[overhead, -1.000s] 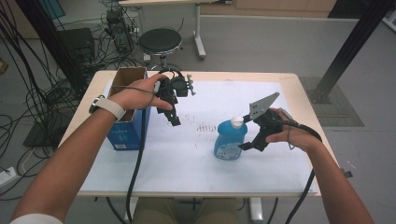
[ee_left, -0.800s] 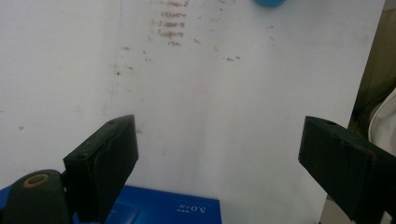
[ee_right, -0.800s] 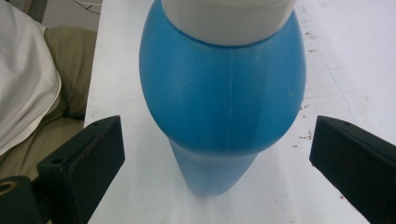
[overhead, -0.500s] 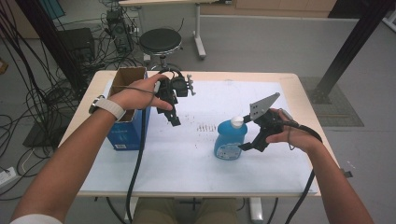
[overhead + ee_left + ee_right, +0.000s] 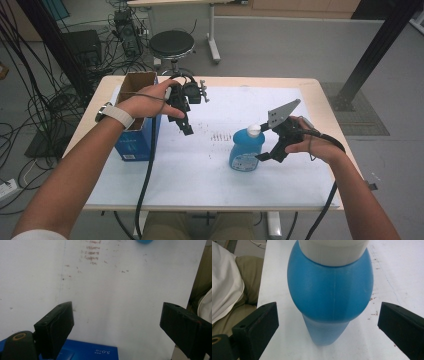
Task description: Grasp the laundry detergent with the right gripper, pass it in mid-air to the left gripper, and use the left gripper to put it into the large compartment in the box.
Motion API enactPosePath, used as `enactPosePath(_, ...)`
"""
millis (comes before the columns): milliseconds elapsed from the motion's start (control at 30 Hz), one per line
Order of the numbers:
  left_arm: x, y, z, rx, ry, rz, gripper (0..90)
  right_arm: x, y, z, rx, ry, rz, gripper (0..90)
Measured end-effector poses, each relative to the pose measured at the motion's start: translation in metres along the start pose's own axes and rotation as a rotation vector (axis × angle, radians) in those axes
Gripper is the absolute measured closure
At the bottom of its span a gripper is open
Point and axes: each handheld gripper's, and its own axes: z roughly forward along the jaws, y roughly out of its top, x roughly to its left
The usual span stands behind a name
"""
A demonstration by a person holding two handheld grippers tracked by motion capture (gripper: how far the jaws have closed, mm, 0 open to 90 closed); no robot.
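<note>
One blue bottle [image 5: 246, 151] counted, upright, long axis vertical, white cap [image 5: 254, 130] up. One box [image 5: 135, 119]. Right gripper [image 5: 327, 322] spread wide around bottle, untouched. Left gripper [image 5: 116, 317] wide, empty.

Looks like a lab or recording workspace: bundles of black cables [image 5: 40, 95] and electronics [image 5: 85, 47] at far left, a round stool [image 5: 171, 45] beyond a paper-covered table [image 5: 310, 85], bare grey floor [image 5: 280, 50], black frame post [image 5: 380, 47] at right.

Left gripper [image 5: 186, 127]: black, cable trailing toward 6 o'clock. Right gripper [image 5: 265, 156]: black, grey three-cornered plate at 12 o'clock. White wristband [image 5: 115, 115] on left wrist; white sleeve [image 5: 30, 235].
</note>
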Motion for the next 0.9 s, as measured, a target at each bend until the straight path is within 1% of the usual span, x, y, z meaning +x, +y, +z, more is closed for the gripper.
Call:
enactPosePath(67,-0.0005,0.0002,0.0004,-0.004,0.0,-0.004,12.4,0.0,0.0,-0.0002,-0.002,0.001,0.0,3.3)
enactPosePath(300,-0.0004,0.0009,0.0009,0.005,-0.002,0.0,12.4,0.0,-0.0006,0.0009,-0.001,0.001,0.001,3.3)
enactPosePath(900,-0.0008,0.0014,0.0019,0.002,0.0,0.0,12.4,-0.0001,-0.0021,0.001,-0.003,0.001,0.004,3.3)
